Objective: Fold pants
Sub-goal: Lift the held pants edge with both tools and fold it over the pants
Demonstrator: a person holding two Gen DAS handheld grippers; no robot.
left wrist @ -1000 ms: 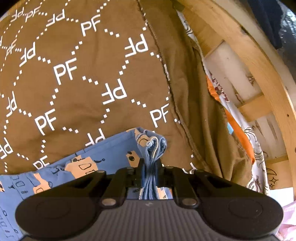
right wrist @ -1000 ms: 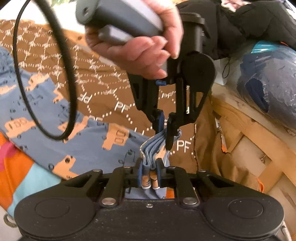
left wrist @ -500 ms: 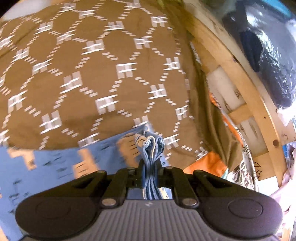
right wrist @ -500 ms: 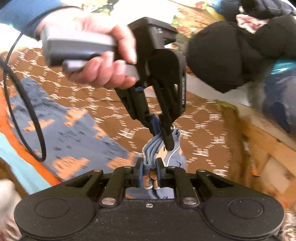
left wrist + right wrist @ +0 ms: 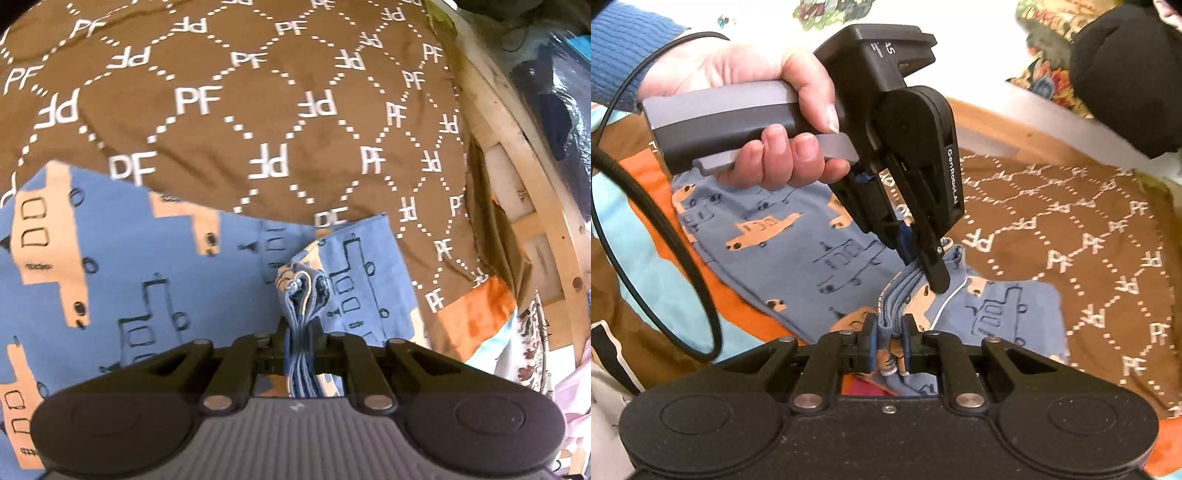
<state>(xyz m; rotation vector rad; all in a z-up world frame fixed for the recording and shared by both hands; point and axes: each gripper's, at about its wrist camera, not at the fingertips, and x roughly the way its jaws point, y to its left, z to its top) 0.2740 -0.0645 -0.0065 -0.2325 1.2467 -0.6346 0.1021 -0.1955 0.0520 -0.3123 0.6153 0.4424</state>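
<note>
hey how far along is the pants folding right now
Partly done: the blue pants lie doubled on the brown PF blanket. In hand: the left claw and right claw both pinch the stacked edge. Left: lay that edge down and finish the fold.

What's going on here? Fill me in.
A person is folding blue truck-print pants on a brown PF-patterned blanket, with a handheld gripper in each hand. The left gripper, held in the person's hand, and the right gripper are both clamped on bunched layers of the same edge of the pants, close together. The rest of the pants lies spread across the blanket. The fold is not yet laid flat.
</note>
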